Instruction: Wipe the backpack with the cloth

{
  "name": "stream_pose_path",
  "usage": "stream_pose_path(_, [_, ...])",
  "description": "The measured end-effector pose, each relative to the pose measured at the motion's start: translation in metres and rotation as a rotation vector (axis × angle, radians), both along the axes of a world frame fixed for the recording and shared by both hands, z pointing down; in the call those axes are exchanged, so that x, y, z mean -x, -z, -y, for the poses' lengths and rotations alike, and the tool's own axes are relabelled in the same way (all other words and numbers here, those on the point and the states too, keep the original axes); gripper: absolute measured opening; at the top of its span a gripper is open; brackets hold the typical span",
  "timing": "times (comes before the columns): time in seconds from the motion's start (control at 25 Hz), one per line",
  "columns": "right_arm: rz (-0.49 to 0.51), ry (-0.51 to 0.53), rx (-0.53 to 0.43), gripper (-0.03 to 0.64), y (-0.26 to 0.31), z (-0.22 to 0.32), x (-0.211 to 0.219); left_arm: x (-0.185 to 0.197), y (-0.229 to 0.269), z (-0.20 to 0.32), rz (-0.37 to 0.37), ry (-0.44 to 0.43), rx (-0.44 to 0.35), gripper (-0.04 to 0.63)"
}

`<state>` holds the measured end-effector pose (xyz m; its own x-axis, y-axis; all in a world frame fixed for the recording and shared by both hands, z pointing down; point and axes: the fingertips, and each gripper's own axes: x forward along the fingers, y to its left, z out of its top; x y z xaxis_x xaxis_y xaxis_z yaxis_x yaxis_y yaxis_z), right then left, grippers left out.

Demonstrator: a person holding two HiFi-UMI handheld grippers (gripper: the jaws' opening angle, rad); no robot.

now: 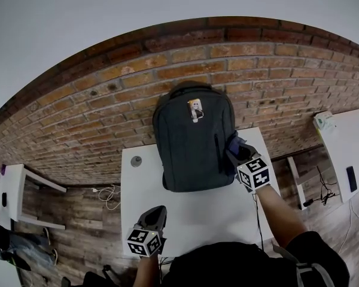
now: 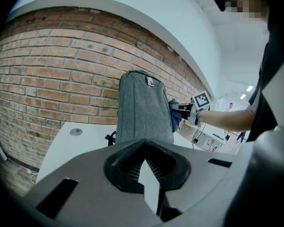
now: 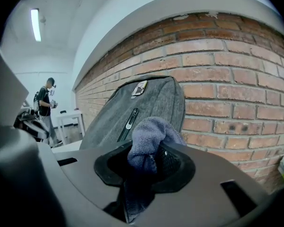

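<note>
Dark grey fabric backpack [image 1: 194, 142] stands upright on the white rectangular table [image 1: 185, 217], its back against the red-brown brick wall [image 1: 102, 100]. A small pale tag [image 1: 195, 109] sits near its top. A vertical zip [image 3: 130, 119] runs down the side facing the right gripper.

Right gripper [image 1: 238, 152] is at the backpack's right side, about mid-height. Its jaws are clamped on a bunched blue-violet terry cloth [image 3: 149, 141], and the cloth's free end touches the bag's side panel (contact reads best from the head view).

Left gripper [image 1: 154, 215] is low over the near part of the table, well apart from the backpack. Its jaws are drawn together with nothing between them.

Small round grey disc [image 1: 136, 161] lies on the table left of the bag. A person [image 3: 45, 103] stands far off in the room beyond.
</note>
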<state>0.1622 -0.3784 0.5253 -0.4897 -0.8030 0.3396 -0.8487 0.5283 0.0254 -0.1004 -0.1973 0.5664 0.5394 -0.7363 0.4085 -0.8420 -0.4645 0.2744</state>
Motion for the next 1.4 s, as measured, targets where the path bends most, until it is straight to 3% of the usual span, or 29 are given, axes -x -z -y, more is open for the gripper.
stream_pose_path(0.2, [-0.027, 0.043, -0.053, 0.103, 0.018, 0.013, 0.002, 0.001, -0.002, 0.0, 0.001, 0.0, 0.007, -0.003])
stream_pose_path(0.68, [0.006, 0.021, -0.155, 0.103, 0.088, 0.066, 0.007, 0.007, -0.002, -0.001, 0.003, 0.022, 0.005, -0.005])
stream_pose_path(0.92, [0.034, 0.057, -0.223, 0.103, 0.13, 0.09, 0.033, 0.01, -0.008, -0.003, -0.003, 0.033, 0.014, -0.005])
stream_pose_path(1.08, [0.0, 0.085, -0.208, 0.103, 0.14, 0.102, 0.056, 0.01, -0.006, -0.002, -0.007, 0.031, 0.009, -0.005])
stream_pose_path(1.4, [-0.057, 0.032, -0.144, 0.103, 0.142, 0.125, 0.072, 0.022, -0.007, -0.003, -0.013, 0.06, 0.01, -0.005])
